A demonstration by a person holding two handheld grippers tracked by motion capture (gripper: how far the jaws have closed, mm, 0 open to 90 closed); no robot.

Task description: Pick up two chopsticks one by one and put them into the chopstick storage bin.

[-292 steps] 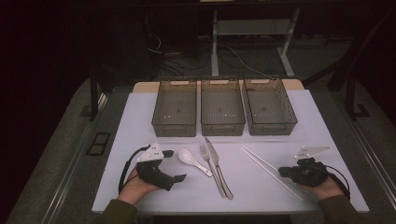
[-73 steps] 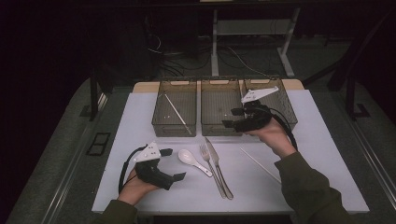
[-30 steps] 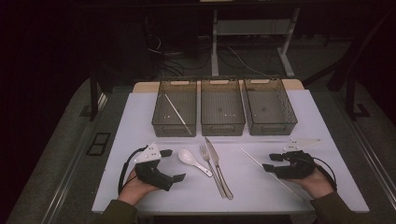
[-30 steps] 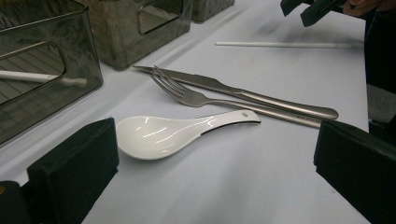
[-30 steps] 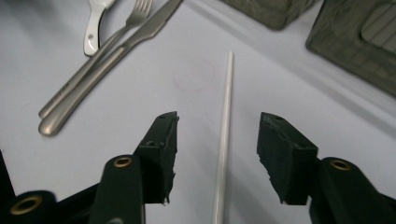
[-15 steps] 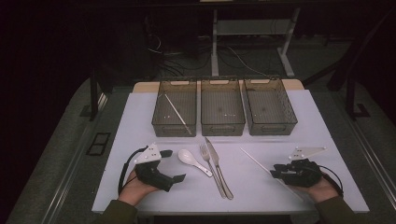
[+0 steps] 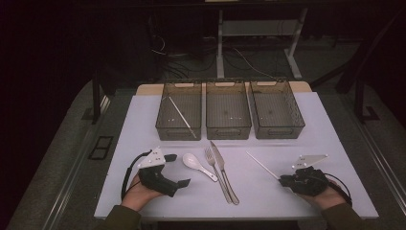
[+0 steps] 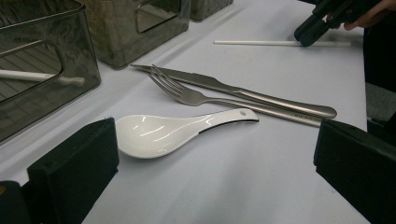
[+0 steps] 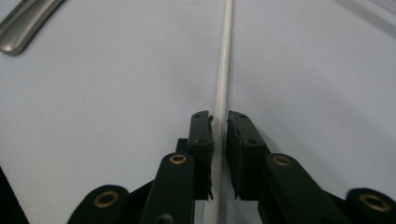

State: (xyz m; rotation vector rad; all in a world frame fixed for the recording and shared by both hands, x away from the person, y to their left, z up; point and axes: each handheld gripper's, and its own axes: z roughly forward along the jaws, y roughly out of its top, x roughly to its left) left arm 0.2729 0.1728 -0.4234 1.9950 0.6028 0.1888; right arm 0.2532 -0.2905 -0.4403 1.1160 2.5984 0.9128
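**Right jaws closed along the chopstick's near end**

Here the right gripper [image 9: 219, 135] sat low on the white surface [image 7: 268, 201] at the person's right, its jaws drawn in on the near end of the white chopstick [image 9: 225, 56]. The stick ran straight out from between them, its long axis in line with the jaws and pointing away and to the left toward the bins. In the right gripper view the pads looked pressed against the stick, though whether they truly pinched it or only flanked it was hard to say; I judged them gripping. The stick lay flat on the surface, not yet lifted.

The left gripper [image 7: 165, 179] rested at the person's left, jaws wide apart and holding nothing, with the white spoon [image 8: 177, 133] just ahead of them. It was well apart from the chopstick, so the right hand was plainly the nearer one.

Beyond the spoon lay the fork [image 7: 218, 172] and the knife [image 7: 224, 170], side by side. Farther on stood three dark bins in a row; the left bin [image 7: 178, 111] held another chopstick [image 7: 181, 116] lying on a slant. The lift would likely carry this stick there. The room behind was dark, with table legs and cables.
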